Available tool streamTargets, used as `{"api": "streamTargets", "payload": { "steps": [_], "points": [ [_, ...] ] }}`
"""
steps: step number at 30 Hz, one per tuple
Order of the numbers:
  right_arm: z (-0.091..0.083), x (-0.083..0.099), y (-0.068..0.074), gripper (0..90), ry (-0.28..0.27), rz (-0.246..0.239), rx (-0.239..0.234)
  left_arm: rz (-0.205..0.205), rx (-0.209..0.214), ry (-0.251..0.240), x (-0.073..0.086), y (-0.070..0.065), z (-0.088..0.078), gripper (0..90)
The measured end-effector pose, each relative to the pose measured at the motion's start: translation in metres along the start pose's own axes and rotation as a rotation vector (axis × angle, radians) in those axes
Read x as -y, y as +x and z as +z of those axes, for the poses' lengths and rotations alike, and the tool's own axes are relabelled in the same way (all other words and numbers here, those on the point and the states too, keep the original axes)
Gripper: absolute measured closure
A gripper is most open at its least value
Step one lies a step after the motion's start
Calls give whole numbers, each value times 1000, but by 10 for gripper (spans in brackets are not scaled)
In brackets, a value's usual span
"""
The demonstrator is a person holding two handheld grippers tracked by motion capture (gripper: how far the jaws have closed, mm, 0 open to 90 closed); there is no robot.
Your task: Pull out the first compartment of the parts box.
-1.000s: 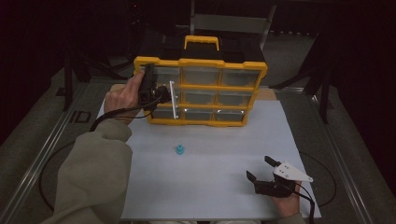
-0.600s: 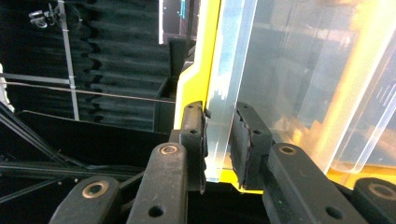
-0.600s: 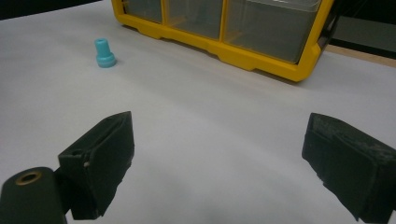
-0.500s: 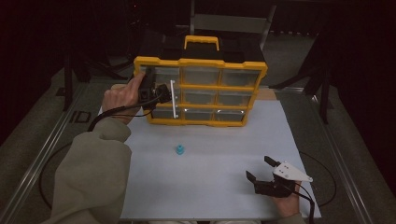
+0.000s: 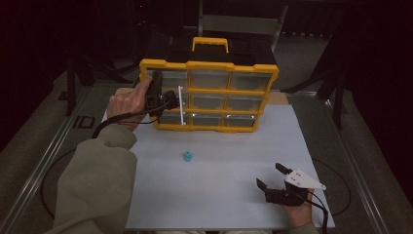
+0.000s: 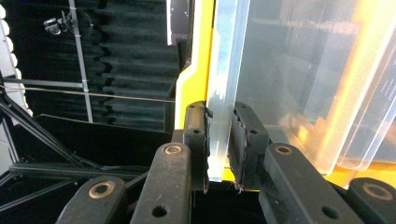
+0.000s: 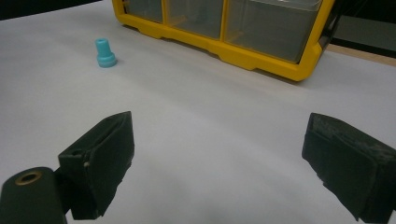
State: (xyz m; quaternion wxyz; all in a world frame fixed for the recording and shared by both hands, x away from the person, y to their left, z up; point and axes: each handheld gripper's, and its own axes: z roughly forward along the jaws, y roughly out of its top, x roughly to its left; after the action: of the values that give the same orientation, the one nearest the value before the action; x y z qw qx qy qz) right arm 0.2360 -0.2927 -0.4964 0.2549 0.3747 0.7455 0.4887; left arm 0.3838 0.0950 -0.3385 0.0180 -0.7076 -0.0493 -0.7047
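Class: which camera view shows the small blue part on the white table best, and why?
The right gripper view: the blue part stands upright, its narrow neck and wider base distinct, in front of the yellow organizer. In the high view it is a tiny blue spot on the table.

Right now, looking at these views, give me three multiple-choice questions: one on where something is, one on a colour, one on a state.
1. Where is the small peg?
A. on the white table, in front of the organizer
B. inside a drawer
C. between the right gripper's jaws

2. What colour is the organizer's frame?
A. red
B. yellow
C. green

3. How is the left gripper?
A. wide open
B. lying on the table
C. shut on the clear drawer front

Answers: 1 A, the peg stands alone on the table. 2 B, yellow frame. 3 C, both pads press the clear edge.
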Motion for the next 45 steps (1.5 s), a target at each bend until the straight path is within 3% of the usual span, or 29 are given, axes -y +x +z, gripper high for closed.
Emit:
{"api": "streamTargets", "payload": {
  "steps": [45],
  "points": [
    [0, 0, 1, 91, 0, 0, -2, 24, -22, 1, 4, -4, -23, 802]
  ]
}}
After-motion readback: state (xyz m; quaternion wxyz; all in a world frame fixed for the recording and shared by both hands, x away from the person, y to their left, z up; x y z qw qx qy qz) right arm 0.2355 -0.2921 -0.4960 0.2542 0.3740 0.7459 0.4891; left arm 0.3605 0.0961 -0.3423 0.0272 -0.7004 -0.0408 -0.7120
